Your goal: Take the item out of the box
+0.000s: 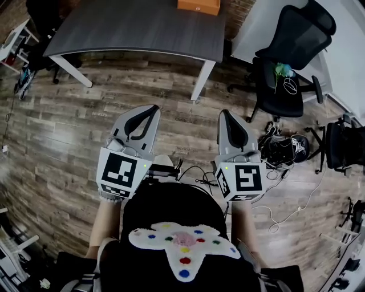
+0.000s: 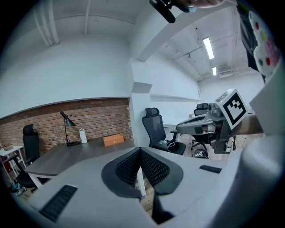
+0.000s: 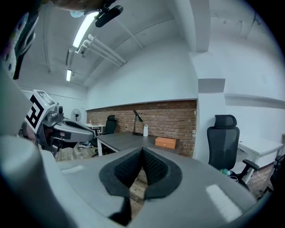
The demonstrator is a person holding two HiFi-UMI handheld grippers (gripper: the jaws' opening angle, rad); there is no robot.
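The orange box (image 1: 198,5) sits at the grey desk's (image 1: 137,28) far edge, well away from both grippers. The left gripper (image 1: 149,111) and right gripper (image 1: 224,114) are pressed closed and empty. Reaching the box like that, they'd likely just shove it along.

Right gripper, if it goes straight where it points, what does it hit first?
The right gripper would probably meet the grey table first, near its orange box, though depth is unclear.

The orange box (image 1: 198,5) on the desk (image 1: 137,28) is clipped by the head view's top edge; both gripper views show it too small to reveal any contents.
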